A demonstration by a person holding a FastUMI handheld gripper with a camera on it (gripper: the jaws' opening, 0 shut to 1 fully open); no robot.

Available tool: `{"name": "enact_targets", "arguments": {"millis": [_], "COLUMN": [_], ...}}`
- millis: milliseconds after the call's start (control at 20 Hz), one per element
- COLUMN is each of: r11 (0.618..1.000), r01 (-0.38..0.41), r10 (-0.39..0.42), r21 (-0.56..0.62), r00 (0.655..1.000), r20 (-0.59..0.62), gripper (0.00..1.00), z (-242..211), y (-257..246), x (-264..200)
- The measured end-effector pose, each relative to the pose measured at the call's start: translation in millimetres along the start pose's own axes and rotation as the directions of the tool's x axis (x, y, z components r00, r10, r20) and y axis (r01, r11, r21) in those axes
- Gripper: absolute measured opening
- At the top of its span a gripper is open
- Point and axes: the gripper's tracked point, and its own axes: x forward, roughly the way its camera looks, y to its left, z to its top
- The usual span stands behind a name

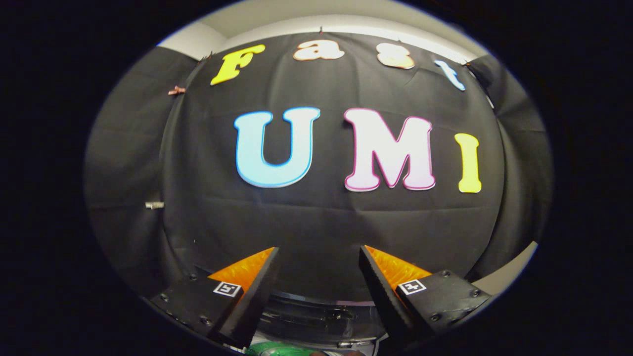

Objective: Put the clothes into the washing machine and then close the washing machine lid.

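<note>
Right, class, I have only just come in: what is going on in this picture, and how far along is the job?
A person is holding a handheld gripper, raised and aimed mostly at the black cloth wall of the booth. Its jaws stand open with nothing between them. Low down between the fingers is the dark curved rim of what seems to be the washing machine, and below that a scrap of something green, possibly clothing, too small to tell. Nothing is gripped, so the loading looks not yet begun.

washing machine (316,314): mostly hidden below tongs | green item (277,350): cut off, unidentifiable
</note>
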Motion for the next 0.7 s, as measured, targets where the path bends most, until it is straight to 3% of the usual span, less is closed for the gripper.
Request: {"name": "enact_targets", "arguments": {"millis": [100, 250, 500, 700], "r11": [1.000, 1.000, 0.990, 0.993], "r01": [-0.030, -0.010, -0.008, -0.013], "r10": [0.030, 0.004, 0.041, 0.040], "r21": [0.004, -0.029, 0.142, 0.117], "r00": [0.994, 0.981, 0.972, 0.972], "r20": [-0.107, -0.192, -0.230, -0.233], "gripper": [0.99, 1.00, 1.00, 1.00], "z": [-28, -53, -64, -67], "y": [11, 7, 12, 11], "x": [14, 32, 41, 36]}}
